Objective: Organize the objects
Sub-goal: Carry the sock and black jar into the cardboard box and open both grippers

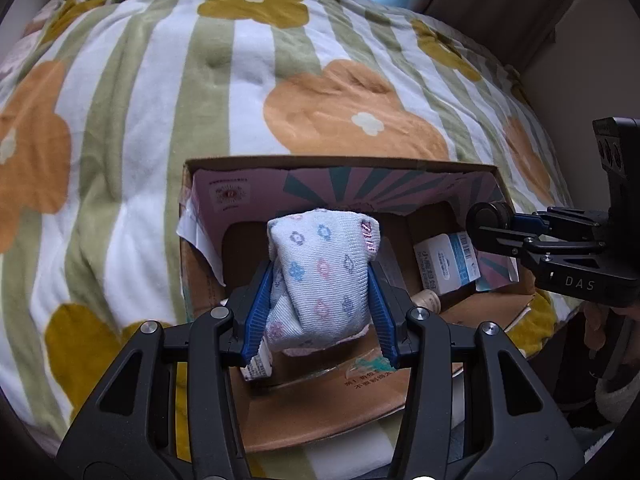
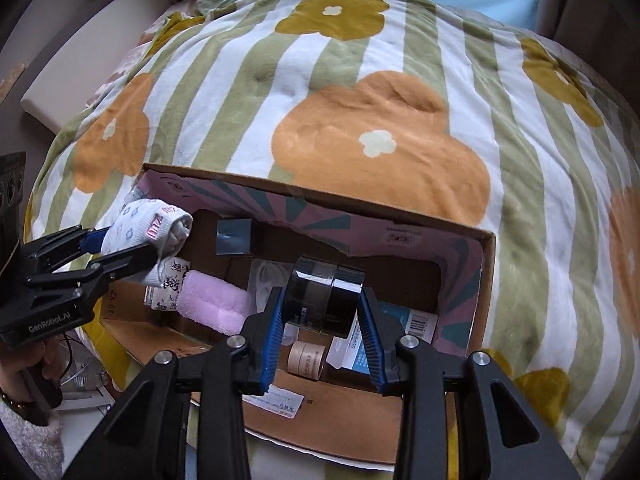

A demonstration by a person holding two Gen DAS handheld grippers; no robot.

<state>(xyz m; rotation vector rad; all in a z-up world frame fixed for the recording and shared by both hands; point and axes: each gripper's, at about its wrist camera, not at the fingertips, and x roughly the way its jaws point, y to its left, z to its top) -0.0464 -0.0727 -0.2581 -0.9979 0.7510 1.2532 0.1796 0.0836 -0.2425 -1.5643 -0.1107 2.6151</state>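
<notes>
An open cardboard box (image 1: pixel 340 162) (image 2: pixel 486 264) lies on a flowered blanket. My left gripper (image 1: pixel 322 280) is shut on a rolled white sock (image 1: pixel 320 264) with small flower prints and holds it over the box's left part. From the right wrist view the same sock (image 2: pixel 148 230) and left gripper (image 2: pixel 116 246) show at the box's left end. My right gripper (image 2: pixel 322 300) is shut on a black roll of tape (image 2: pixel 324 294) above the box's middle. In the left wrist view the right gripper (image 1: pixel 492 226) reaches in from the right edge.
Inside the box lie a pink rolled towel (image 2: pixel 212 300), a beige tape roll (image 2: pixel 306 360), a white and blue carton (image 1: pixel 448 262) (image 2: pixel 360 350) and a small dark foil item (image 2: pixel 234 236). The striped flower blanket (image 1: pixel 240 88) surrounds the box. A white board (image 2: pixel 92 68) sits far left.
</notes>
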